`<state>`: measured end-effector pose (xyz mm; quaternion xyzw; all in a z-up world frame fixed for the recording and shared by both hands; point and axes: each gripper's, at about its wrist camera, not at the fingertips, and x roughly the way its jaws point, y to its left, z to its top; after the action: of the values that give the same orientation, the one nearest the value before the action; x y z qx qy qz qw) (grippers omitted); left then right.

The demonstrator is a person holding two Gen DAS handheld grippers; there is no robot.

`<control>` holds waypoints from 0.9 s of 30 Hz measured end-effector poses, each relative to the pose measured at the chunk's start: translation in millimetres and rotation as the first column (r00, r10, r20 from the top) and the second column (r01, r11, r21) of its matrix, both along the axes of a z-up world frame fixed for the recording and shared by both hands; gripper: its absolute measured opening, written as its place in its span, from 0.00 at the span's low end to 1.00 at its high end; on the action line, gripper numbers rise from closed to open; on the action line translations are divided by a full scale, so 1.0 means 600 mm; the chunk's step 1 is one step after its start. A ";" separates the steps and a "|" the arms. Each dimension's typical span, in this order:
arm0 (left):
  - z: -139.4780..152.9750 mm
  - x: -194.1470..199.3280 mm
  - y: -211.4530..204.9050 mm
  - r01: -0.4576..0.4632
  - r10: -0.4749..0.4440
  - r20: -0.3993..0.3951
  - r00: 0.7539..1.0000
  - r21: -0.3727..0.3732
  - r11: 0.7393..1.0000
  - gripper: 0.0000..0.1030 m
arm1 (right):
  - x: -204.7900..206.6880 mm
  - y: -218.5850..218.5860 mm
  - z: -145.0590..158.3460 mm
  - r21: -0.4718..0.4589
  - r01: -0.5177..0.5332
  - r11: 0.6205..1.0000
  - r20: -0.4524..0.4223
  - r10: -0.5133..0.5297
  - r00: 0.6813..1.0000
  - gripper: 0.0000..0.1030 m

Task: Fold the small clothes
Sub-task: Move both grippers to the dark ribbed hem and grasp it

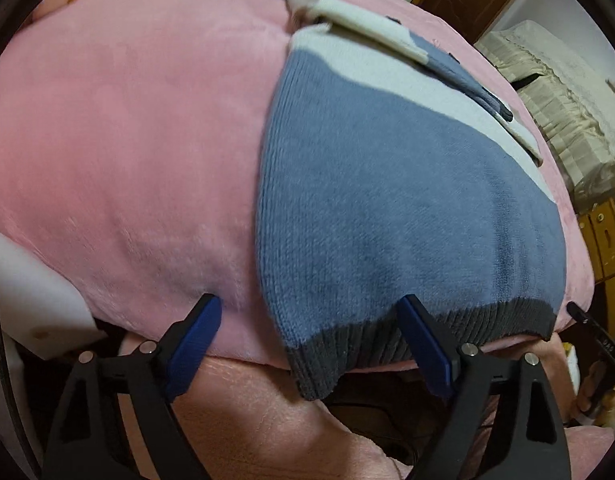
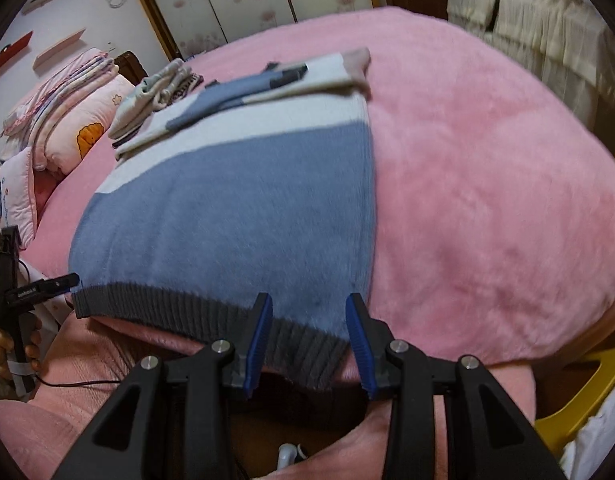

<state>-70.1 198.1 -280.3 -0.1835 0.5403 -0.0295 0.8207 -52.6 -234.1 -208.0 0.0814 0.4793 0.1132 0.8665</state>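
A small blue and white knit sweater (image 1: 407, 200) with a dark grey ribbed hem lies flat on the pink bed cover, sleeves folded across its white top part. It also shows in the right wrist view (image 2: 235, 208). My left gripper (image 1: 307, 320) is open at the near bed edge, its jaws either side of the hem's left corner (image 1: 315, 368). My right gripper (image 2: 309, 320) is open, its jaws astride the hem's right corner (image 2: 307, 352). The hem hangs slightly over the bed edge. Each gripper's tip shows in the other view.
The pink plush bed cover (image 2: 487, 200) spreads wide around the sweater. Folded clothes (image 2: 159, 88) and pink quilts (image 2: 67, 120) lie at the far left. A cream covered piece of furniture (image 2: 547, 32) stands beyond the bed. A yellow object (image 2: 579, 408) sits low at the right.
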 end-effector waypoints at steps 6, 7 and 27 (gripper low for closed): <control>-0.011 0.002 0.008 0.000 0.001 0.012 1.000 -0.053 0.999 0.86 | 0.010 -0.024 -0.027 0.059 0.044 0.997 -0.073 -0.039 0.997 0.37; -0.012 -0.005 0.013 0.004 -0.003 0.015 1.000 -0.059 0.998 0.86 | 0.011 -0.026 -0.031 0.068 0.046 0.997 -0.084 -0.041 0.996 0.37; -0.013 -0.011 0.001 0.063 -0.058 0.030 0.998 -0.172 0.983 0.62 | 0.024 -0.020 -0.064 0.167 0.007 0.986 -0.159 0.020 0.987 0.37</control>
<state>-76.5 198.8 -287.9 -0.2371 0.5309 -0.1033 0.8070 -38.1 -246.2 -246.2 0.1610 0.5364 0.1489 0.8150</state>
